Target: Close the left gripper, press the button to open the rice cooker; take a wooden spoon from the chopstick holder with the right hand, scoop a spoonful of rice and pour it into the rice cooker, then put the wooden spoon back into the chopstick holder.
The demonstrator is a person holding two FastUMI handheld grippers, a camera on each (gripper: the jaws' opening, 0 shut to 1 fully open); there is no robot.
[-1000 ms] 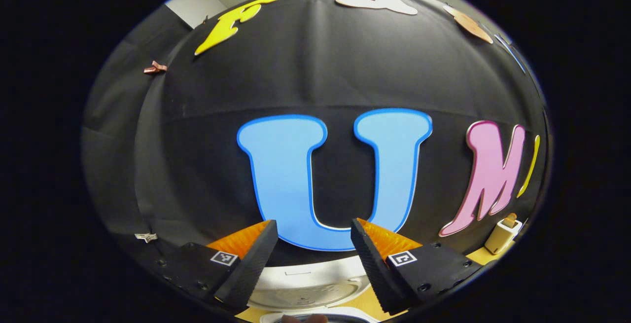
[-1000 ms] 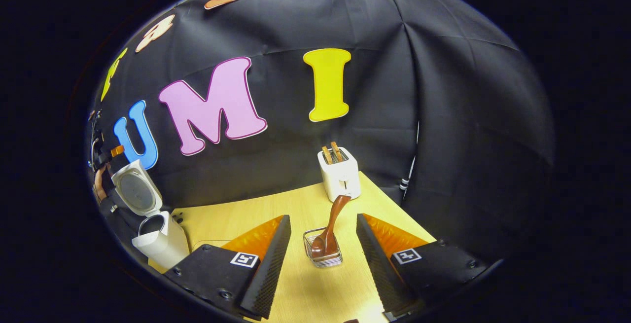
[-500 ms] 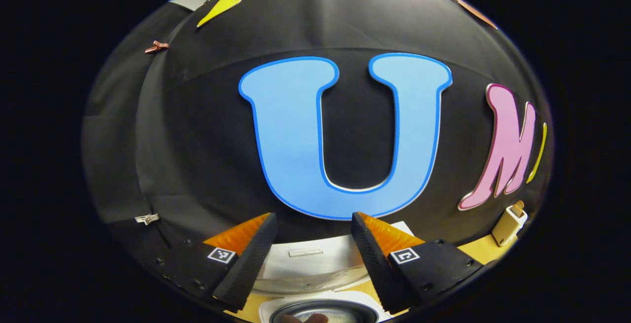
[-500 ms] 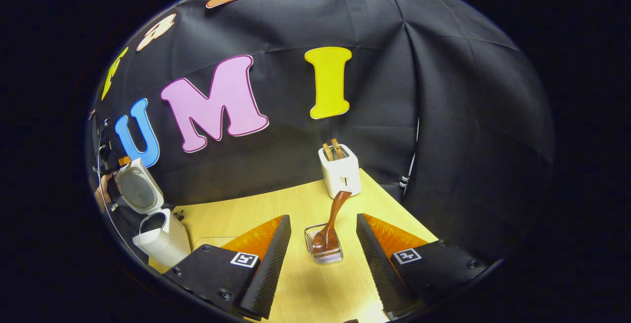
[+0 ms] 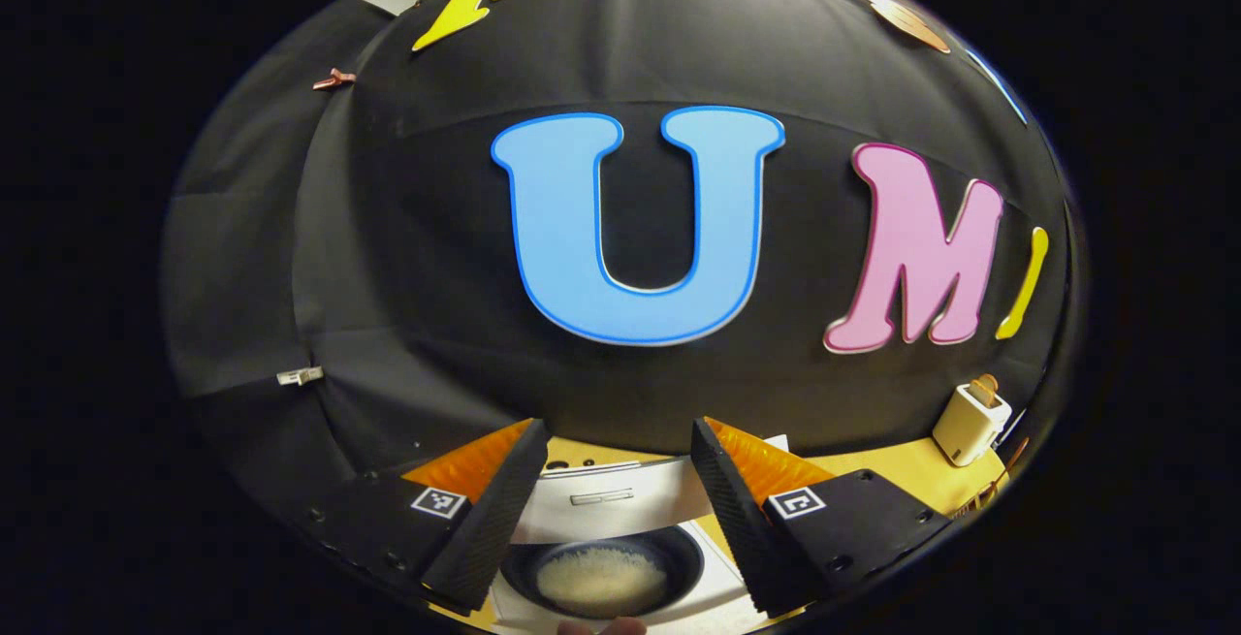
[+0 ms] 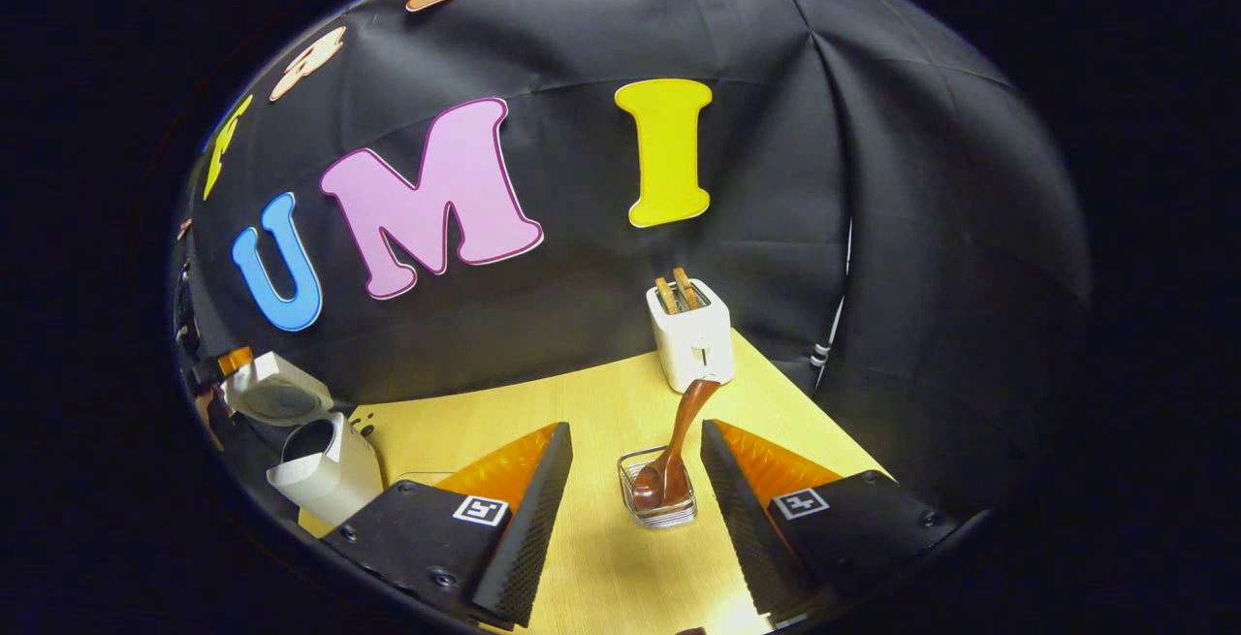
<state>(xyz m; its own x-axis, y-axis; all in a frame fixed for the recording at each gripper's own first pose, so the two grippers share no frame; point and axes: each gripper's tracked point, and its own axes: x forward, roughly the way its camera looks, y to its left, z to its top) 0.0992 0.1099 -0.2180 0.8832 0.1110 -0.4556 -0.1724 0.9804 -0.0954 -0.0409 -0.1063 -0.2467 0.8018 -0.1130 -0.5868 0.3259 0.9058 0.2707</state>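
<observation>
Rice cooker (image 6: 325, 460) open, right claw (image 6: 635, 480) parted around wooden spoon (image 6: 676, 451)

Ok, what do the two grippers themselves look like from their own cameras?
They look alike. The left gripper has two wedge-shaped fingers with black ribbed pads on the inner faces and orange ribbed backs. Each finger sits on a black block with screws and a small square black-and-white marker. The right gripper has the same black pads, orange backs and markers.
</observation>
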